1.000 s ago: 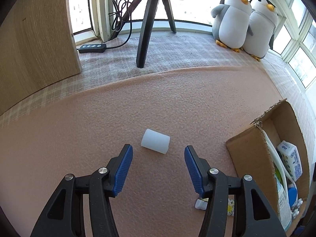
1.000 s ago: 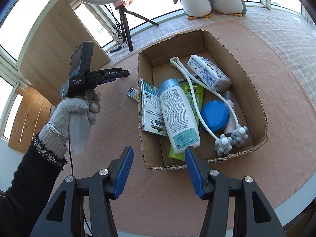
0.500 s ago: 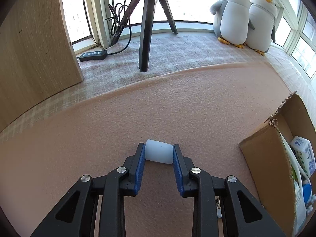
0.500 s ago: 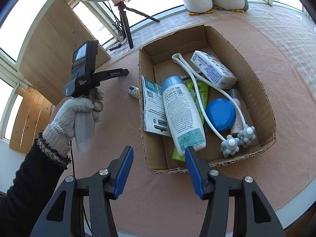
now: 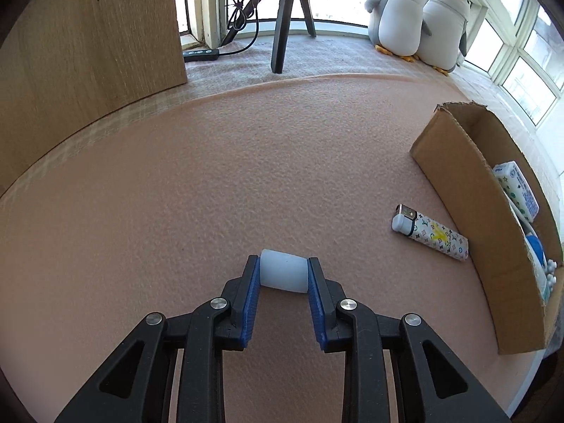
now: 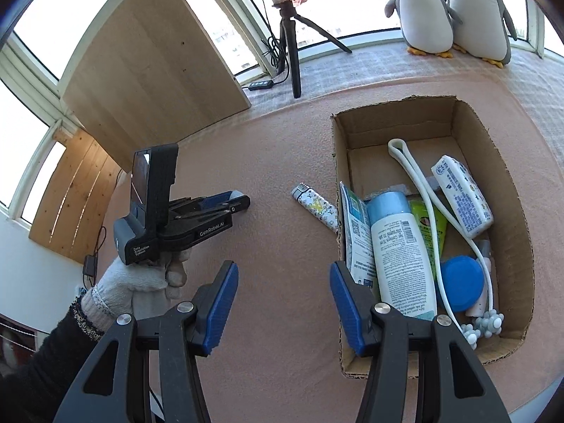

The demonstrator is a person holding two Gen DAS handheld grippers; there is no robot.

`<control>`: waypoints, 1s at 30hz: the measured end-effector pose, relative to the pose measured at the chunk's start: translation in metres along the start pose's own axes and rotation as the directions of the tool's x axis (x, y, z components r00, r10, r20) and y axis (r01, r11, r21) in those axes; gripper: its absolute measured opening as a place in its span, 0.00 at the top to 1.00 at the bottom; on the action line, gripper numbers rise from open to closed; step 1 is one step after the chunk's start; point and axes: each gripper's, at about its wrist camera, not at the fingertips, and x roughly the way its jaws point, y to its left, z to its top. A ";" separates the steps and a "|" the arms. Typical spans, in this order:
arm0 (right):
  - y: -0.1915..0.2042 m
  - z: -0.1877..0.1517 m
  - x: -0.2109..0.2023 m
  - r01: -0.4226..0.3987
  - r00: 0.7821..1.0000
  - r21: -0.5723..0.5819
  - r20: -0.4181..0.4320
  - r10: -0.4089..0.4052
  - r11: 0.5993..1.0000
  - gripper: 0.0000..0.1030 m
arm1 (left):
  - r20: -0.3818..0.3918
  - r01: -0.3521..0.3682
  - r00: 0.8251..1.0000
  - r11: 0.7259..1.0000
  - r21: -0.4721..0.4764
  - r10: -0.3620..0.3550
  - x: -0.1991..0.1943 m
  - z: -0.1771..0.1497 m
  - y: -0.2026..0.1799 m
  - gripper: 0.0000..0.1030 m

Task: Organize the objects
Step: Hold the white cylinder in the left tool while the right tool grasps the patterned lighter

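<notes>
The left gripper (image 5: 283, 276) has closed on the white cylinder (image 5: 283, 275) and lifted it off the cloth (image 5: 246, 158); the box (image 5: 469, 190) lies to its right. The right gripper (image 6: 283, 299) hangs open, empty.

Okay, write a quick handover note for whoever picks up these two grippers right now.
Left gripper: shut on the white cylinder, gripped by its two ends.
Right gripper: open, holding nothing, near the front left corner of the cardboard box.
Done: the box already holds a white bottle, a blue lid, a tissue pack, a white massager and other items.
Left: put the cylinder in the box, then the patterned lighter lying on the pink mat just outside the box's left wall.
</notes>
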 end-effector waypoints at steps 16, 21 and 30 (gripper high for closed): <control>0.058 0.069 0.127 0.197 0.943 -0.301 -0.201 -0.264 0.933 0.63 | -0.005 0.005 1.000 0.997 -0.072 -0.006 -0.056 -0.095 0.025 0.71; 0.052 0.077 0.163 0.297 0.885 -0.364 -0.242 -0.397 0.883 0.63 | -0.001 0.019 1.000 0.997 -0.079 -0.019 -0.062 -0.106 0.028 0.70; 0.046 0.086 0.181 0.356 0.824 -0.418 -0.281 -0.492 0.836 0.63 | 0.013 0.070 0.998 0.989 -0.130 -0.069 -0.069 -0.114 0.035 0.53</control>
